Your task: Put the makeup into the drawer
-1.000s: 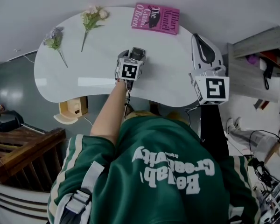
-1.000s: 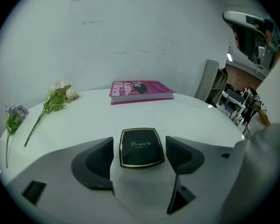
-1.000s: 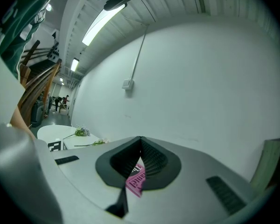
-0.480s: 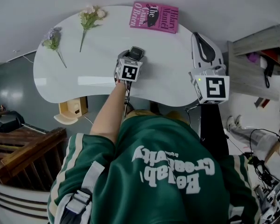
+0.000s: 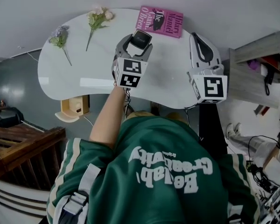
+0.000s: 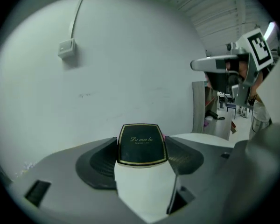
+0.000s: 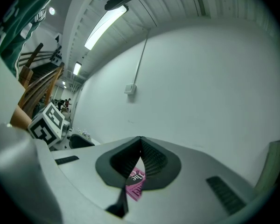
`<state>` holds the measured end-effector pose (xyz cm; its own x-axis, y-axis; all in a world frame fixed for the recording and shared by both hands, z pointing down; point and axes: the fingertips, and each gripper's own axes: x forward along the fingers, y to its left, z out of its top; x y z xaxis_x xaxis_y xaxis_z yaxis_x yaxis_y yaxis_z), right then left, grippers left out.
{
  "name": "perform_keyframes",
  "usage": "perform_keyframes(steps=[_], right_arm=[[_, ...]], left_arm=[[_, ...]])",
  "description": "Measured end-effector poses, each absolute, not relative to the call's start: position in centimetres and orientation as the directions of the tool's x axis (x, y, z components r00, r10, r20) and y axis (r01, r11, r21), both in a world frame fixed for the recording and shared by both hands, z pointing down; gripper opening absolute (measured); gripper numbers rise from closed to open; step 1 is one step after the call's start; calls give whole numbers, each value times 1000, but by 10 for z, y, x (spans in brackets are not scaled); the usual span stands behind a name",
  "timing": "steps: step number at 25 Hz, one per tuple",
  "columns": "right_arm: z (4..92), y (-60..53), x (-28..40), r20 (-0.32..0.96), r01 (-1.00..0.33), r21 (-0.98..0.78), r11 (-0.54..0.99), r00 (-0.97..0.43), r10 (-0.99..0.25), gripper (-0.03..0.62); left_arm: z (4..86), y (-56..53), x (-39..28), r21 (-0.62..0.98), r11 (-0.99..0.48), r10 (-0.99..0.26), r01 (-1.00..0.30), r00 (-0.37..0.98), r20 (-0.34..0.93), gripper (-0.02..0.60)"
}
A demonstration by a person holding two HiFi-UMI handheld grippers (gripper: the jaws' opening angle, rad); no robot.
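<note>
Hand-held grippers, one in each hand of the person in a green jacket, are over the white table (image 5: 79,73). At the far left of the table lies a purple flower (image 5: 59,35). Under that side, on the floor, stands a small pale wooden box (image 5: 73,108); what is in it I cannot see. Next on the table lies a stem with white and pink blooms (image 5: 99,18). Then comes the left gripper (image 5: 138,36), held above the middle of the table, and its jaws are pressed on both sides of the makeup (image 6: 142,143). It is a flat black compact with a gold rim and gold writing on the lid, and it sits between the jaw tips, closed. Behind it, at the far edge of the table, lies a pink book (image 5: 161,20). The right gripper (image 5: 198,40) is over the right end of the table, with its jaws together at the tips and nothing between them; only a piece of the pink book shows through the gap below the tips. At the far right stands an open grey shelf unit (image 5: 256,46). In it are a purple thing (image 5: 253,64) and a dark thing (image 5: 269,73) that I cannot make out.
</note>
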<state>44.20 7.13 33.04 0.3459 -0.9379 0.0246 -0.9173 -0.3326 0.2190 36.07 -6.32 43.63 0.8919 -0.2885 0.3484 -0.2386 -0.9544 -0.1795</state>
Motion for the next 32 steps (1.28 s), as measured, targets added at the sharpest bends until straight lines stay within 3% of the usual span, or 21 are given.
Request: perform_keyframes(steps=[8,17,32], right_arm=[[313,63,430,-22,-921,235,-309,313,-949,9],[315,33,397,-25,-951,216,-223,223,-975,9],[322,-118,228,-8,-969,203,141,-146,-989,9]], left_arm=[[343,-52,338,-191,-932,-340,-308,926,164,348],[330,-65,299,-184,-906,-410,-382,901,145,348],[320,-167,94,-214,-706,-706,-675,693,143,348]])
